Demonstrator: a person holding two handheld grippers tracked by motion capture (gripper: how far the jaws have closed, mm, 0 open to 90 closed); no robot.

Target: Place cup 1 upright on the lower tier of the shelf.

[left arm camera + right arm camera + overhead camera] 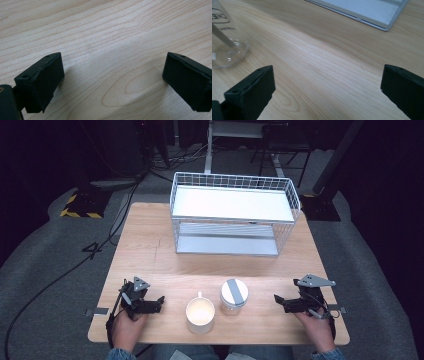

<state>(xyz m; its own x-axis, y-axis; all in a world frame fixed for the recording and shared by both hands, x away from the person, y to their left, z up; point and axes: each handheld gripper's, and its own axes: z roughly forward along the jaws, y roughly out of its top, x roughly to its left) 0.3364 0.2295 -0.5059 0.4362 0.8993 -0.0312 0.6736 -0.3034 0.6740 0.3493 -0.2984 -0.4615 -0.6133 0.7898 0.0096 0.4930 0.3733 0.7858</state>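
Both tongs, the left tongs point(159, 300) and the right tongs point(278, 300), rest on the worktop point(150, 250) with jaws apart and nothing in them, pointing inward at the white mug point(200, 315) and the lidded glass jar point(234, 296) between them, likely ready to grab.

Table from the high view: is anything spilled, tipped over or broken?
Nothing stands out. The mug and the lidded jar stand upright side by side near the front edge of the table, with no spill around them. The wire rack sits square at the back. Both tongs, left and right, rest open on the wood.
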